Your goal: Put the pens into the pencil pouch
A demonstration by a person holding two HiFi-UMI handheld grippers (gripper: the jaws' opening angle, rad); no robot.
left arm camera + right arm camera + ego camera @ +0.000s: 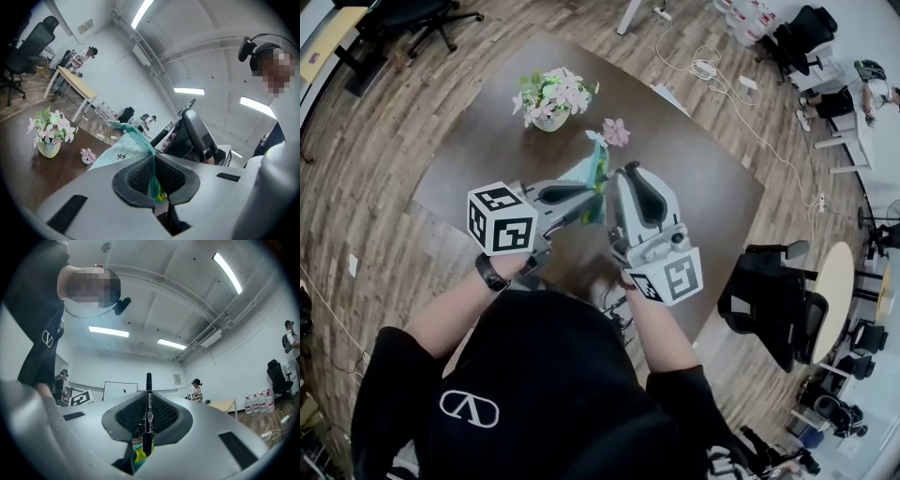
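Pen: black, pinched between the pads of the right gripper; long axis upright in the right gripper view, top end poking clear above the pads, lower end hanging below them.
Pencil pouch: pale teal with small stars, held up over the table; its mesh-like teal edge clamped in the left gripper, the rest of the cloth spreading away beyond the jaw tips.
Left claw: pressed together on the pouch's edge.
Right claw: nearly together, gripping the pen's barrel.
In the head view: left gripper and right gripper close side by side, tips near each other at the pouch.
Beneath the pen: a yellow-green thing against teal cloth, kind unclear.
Around: flower pot with pink and white blooms standing further off on the table; a small pink flower lying apart from it, just beyond the pouch.
Surface: dark brown table, bare near the grippers.
Room: wood-plank floor, black office chairs, white cable trailing on the floor, strip lights overhead, people at desks in the background.
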